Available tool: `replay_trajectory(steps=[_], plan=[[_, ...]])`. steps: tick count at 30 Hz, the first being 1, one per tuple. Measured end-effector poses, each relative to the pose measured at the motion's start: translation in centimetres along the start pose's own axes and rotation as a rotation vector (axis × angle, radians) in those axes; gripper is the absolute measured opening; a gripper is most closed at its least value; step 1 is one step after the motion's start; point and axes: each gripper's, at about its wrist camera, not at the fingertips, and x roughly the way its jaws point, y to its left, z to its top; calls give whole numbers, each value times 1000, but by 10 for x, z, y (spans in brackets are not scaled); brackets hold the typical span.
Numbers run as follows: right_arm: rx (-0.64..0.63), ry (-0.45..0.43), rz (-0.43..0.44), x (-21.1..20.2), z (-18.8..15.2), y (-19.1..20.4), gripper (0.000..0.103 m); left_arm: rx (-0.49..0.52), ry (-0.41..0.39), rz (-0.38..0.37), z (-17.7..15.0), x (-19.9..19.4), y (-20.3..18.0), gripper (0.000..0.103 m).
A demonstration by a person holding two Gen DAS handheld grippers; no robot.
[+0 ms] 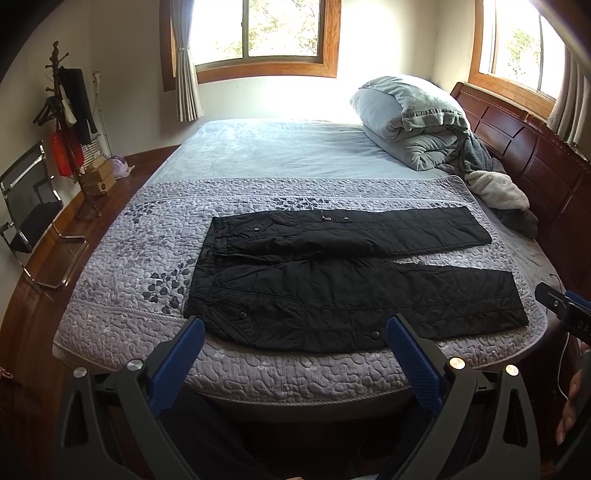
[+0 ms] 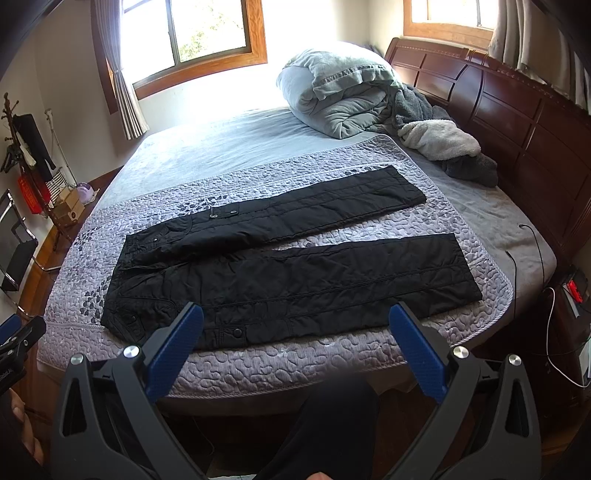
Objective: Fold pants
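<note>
Here, black pants (image 1: 343, 280) are seen laid flat on the quilted purple bedspread (image 1: 122, 295) of the bed, near its front edge. The waistband is turned to the left, the legs run off to the right, w/ a narrow V gap between them showing bedspread. The near leg lies just behind the mattress edge; the far leg is angled slightly away.

Left tongs (image 1: 295, 350) are held above the front edge of the bed, spread wide apart, nothing gripped; the blue pads (image 1: 177, 362) frame the waist and hip part of the pants. Right tongs (image 2: 295, 339) are likewise spread wide and empty, held over the front edge, framing the thigh area of the near leg. Neither pair is seen touching the fabric.

At the back of the bed a folded grey comforter (image 1: 410, 118) is piled beside the dark wooden headboard (image 1: 524, 147), w/ a white fleece item (image 1: 495, 188) and a dark grey one next to it. A coat rack (image 1: 66, 122) and a folding chair (image 1: 29, 206) are seen at the left wall, windows (image 1: 255, 29) behind. A power strip w/ a red switch (image 2: 574, 286) is visible at the right in the right wrist view.
</note>
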Motion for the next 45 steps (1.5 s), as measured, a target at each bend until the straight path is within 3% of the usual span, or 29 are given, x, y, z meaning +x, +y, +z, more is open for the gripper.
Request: replay_trajectory(steps=[45], plan=[[-5,3,-1,3,-2,3,101,1,-5,5,1,-1,-2,99]])
